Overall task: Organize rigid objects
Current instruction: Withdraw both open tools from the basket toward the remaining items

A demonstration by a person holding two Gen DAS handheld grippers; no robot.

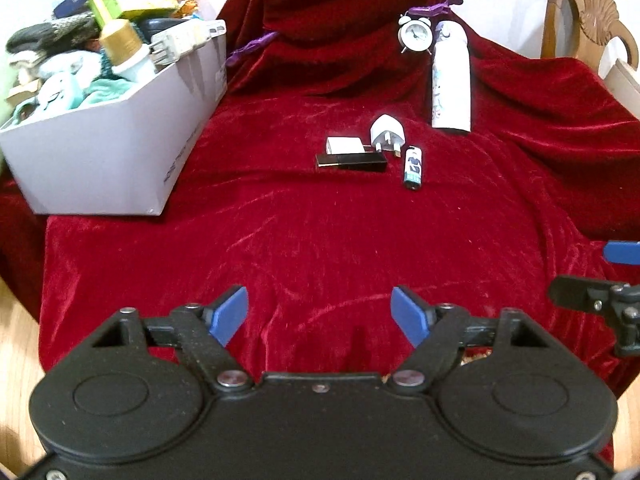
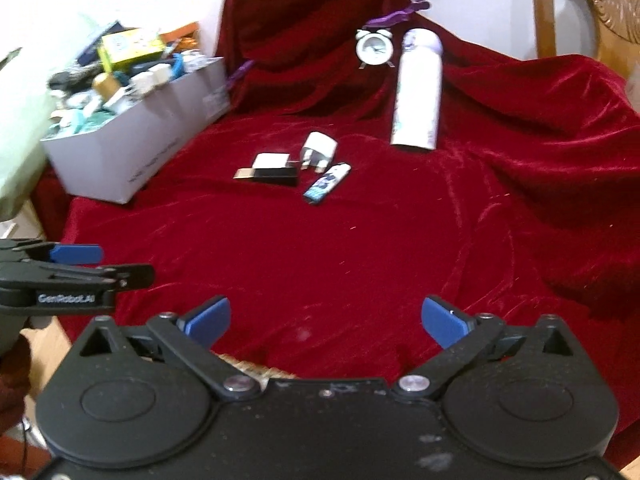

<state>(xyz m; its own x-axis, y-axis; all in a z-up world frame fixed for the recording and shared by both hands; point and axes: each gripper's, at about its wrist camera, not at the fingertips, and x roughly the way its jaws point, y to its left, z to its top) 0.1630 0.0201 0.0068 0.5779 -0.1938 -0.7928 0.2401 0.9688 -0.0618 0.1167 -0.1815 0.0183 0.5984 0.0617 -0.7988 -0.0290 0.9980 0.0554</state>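
On the red velvet cloth (image 1: 320,240) lie a white square charger (image 1: 343,145), a black flat device (image 1: 352,162), a white three-pin plug (image 1: 387,132) and a printed lighter (image 1: 413,168). Behind them lies a white printed bottle (image 1: 451,80), with a small white alarm clock (image 1: 415,34) standing beside it. They also show in the right wrist view: charger (image 2: 271,160), black device (image 2: 272,176), plug (image 2: 318,148), lighter (image 2: 327,184), bottle (image 2: 418,92), clock (image 2: 374,49). My left gripper (image 1: 320,314) is open and empty near the front edge. My right gripper (image 2: 326,322) is open and empty beside it.
A white cardboard box (image 1: 112,148) full of mixed items stands at the left; it also shows in the right wrist view (image 2: 132,152). A carved wooden chair back (image 1: 588,12) stands at the far right. The cloth rises over a hump at the back (image 1: 352,12).
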